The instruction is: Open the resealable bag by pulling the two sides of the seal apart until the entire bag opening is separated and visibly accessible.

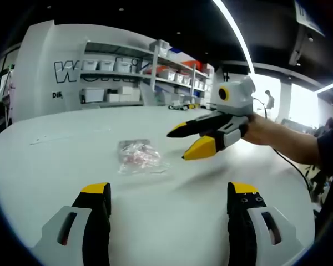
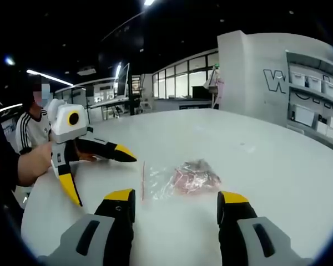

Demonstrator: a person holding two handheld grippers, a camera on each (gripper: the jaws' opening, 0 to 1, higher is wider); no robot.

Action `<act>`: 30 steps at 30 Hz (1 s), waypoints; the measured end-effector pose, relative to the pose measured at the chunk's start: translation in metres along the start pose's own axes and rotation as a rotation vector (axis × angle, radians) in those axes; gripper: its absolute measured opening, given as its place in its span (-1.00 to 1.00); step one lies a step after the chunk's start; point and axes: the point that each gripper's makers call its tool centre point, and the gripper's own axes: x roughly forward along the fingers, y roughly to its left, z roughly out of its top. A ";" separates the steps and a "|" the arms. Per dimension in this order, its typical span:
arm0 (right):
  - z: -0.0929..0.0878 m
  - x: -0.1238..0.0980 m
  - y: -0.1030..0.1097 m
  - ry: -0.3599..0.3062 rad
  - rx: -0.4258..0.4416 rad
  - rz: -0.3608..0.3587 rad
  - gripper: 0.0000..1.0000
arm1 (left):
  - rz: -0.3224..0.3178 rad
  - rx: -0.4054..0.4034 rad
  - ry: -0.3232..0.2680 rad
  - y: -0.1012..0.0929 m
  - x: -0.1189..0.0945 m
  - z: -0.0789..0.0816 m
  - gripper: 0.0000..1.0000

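A small clear resealable bag [image 1: 137,156] with pink and red contents lies flat on the white table [image 1: 55,160]. My left gripper [image 1: 169,191] is open, its yellow-tipped jaws wide apart just short of the bag. My right gripper [image 1: 183,144] comes in from the right, held by a hand, open and hovering a little to the right of the bag. In the right gripper view the bag [image 2: 183,178] lies directly ahead of my open right gripper [image 2: 176,197], with its thin red seal line at the bag's left end. The left gripper [image 2: 102,180] is open to the left of the bag.
Shelves with white bins [image 1: 127,72] stand behind the table by a lettered wall. A person in a striped shirt [image 2: 32,128] sits beyond the table's far edge. The white table [image 2: 277,166] spreads wide around the bag.
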 end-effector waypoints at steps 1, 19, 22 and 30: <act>0.000 0.000 0.000 -0.002 0.001 0.000 0.16 | 0.000 -0.001 -0.001 0.000 0.000 0.000 0.71; 0.002 0.003 -0.002 -0.003 0.000 0.001 0.14 | -0.004 -0.005 -0.009 0.000 0.000 0.001 0.70; 0.003 0.003 -0.002 -0.004 -0.001 0.000 0.14 | -0.007 -0.005 -0.009 0.000 0.000 0.001 0.70; 0.003 0.005 -0.001 -0.002 -0.003 0.002 0.14 | -0.008 -0.008 -0.013 0.000 -0.001 0.001 0.70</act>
